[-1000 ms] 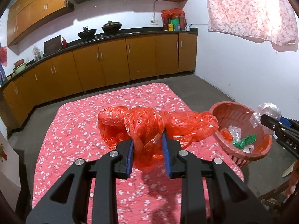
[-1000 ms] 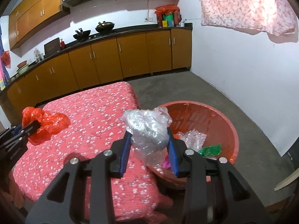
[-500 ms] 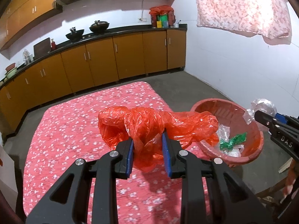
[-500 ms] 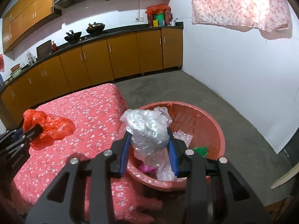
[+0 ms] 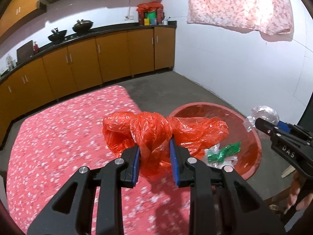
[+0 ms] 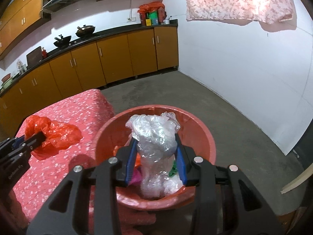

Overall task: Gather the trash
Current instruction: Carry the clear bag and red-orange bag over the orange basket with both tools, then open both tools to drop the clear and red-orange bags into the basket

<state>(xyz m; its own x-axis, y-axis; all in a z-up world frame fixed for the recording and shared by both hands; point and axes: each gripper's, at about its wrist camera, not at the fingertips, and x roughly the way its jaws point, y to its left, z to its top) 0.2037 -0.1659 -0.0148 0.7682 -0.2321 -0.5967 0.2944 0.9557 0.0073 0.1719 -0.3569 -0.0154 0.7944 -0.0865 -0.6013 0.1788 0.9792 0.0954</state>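
A crumpled red plastic bag (image 5: 156, 135) was clamped between the blue pads of the left gripper (image 5: 155, 160), held above the edge of a red floral tablecloth (image 5: 58, 137). A wad of clear plastic wrap (image 6: 154, 137) was pinched in the right gripper (image 6: 155, 157) directly over a red plastic basin (image 6: 205, 137). A green wrapper (image 5: 225, 152) and other scraps were seen lying inside the basin.

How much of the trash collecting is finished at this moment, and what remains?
Done: a green wrapper and clear plastic scraps already lie in the round red plastic basket. In hand: the right gripper holds a crumpled clear plastic bag over the basket; the left gripper holds a crumpled red plastic bag. Left: dropping both in.
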